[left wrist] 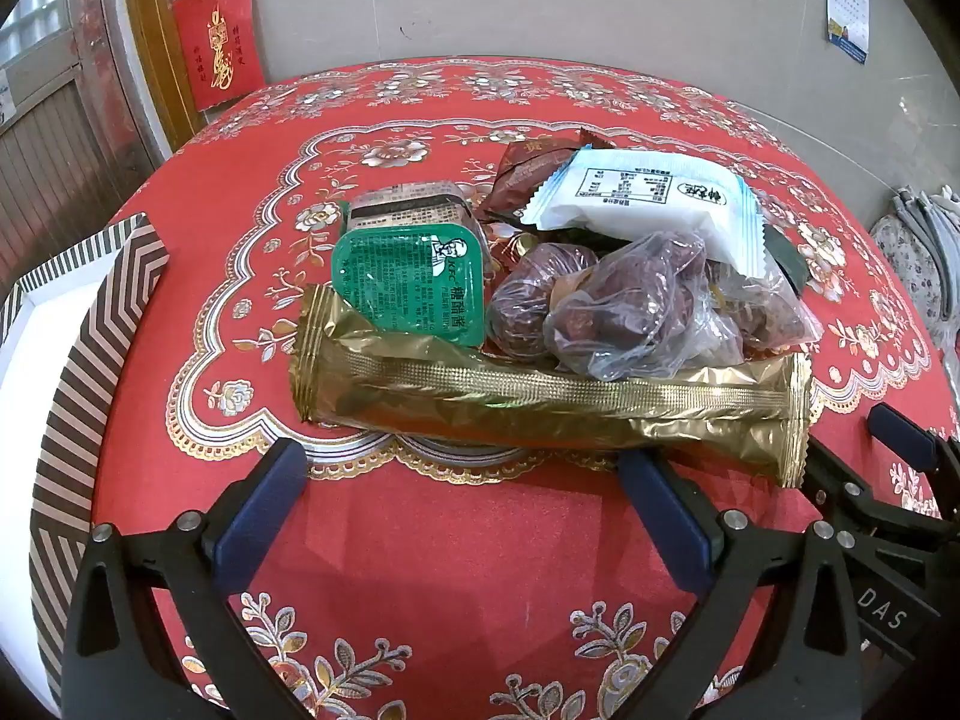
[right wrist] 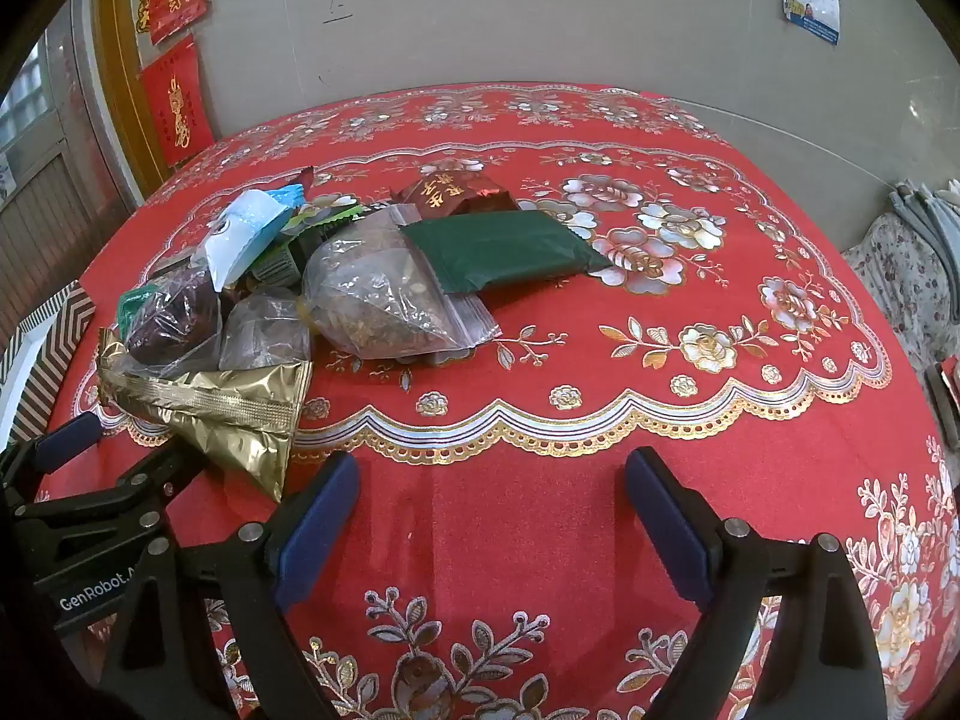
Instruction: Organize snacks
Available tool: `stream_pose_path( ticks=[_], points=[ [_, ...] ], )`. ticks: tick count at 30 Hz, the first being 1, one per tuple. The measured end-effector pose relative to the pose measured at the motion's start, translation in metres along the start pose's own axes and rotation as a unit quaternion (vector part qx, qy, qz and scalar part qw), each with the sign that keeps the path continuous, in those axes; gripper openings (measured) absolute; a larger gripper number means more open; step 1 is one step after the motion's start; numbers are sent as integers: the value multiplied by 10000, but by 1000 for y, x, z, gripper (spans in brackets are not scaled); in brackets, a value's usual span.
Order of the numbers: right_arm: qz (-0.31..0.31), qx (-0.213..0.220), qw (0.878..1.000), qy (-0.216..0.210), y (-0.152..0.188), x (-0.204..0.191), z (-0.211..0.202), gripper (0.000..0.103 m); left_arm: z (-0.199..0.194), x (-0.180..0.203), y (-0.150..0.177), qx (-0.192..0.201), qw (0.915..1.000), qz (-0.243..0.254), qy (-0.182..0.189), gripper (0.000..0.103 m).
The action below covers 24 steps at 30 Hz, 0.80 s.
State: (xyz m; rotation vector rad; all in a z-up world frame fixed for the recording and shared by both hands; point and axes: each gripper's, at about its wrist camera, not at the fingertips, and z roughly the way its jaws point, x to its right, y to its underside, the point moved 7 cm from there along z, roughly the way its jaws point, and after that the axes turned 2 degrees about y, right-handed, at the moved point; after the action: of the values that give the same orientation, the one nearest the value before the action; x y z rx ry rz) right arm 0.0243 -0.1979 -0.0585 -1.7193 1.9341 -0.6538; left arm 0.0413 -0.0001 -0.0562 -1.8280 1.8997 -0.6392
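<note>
**Snack pile inspected, both tongs released**

My left tongs (left wrist: 462,480) and right tongs (right wrist: 492,480) hang spread, grasping nothing. The snacks are heaped on the red table (right wrist: 600,420): gold packet (left wrist: 540,402) nearest, green sauce tub (left wrist: 414,282), white packet (left wrist: 648,204), bagged fruit (left wrist: 630,306), possibly dates. A striped box (left wrist: 90,324) stands just left.

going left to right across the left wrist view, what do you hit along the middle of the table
striped box → green sauce tub → bagged dates → green wrapper corner → patterned cloth at the right edge
</note>
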Motion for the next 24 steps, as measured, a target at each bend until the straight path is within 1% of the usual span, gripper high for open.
stream_pose_path(
  ticks=[3, 4, 7, 8, 13, 16, 19, 22, 24],
  points=[
    [-28, -6, 10000, 56, 2, 0, -1, 91, -4, -2, 5, -69, 10000, -2, 12, 103],
    [-16, 14, 10000, 70, 3, 1, -4, 91, -8, -4, 6, -30, 10000, -3, 20, 103],
    [96, 234, 9996, 121, 5, 7, -21, 91, -23, -8, 9, 178, 9998, 2, -7, 103],
    [127, 272, 9995, 120, 6, 8, -26, 91, -34, -9, 12, 253, 9997, 30, 16, 103],
    [171, 511, 9985, 50, -2, 10, -57, 91, -69, -10, 1, 800, 9965, 246, -18, 103],
    [49, 655, 9978, 75, -4, 5, -72, 91, -79, -17, -14, 877, 9956, 298, 119, 103],
    [-13, 724, 9974, 32, -10, -2, -81, 91, -89, -28, -26, 905, 9954, 190, 235, 103],
    [-62, 801, 9967, -140, -13, -9, -86, 91, -92, -36, -32, 848, 9959, 67, 314, 103],
    [-80, 834, 9963, -171, -16, -12, -88, 91, -92, -38, -32, 853, 9959, 91, 284, 103]
  ],
)
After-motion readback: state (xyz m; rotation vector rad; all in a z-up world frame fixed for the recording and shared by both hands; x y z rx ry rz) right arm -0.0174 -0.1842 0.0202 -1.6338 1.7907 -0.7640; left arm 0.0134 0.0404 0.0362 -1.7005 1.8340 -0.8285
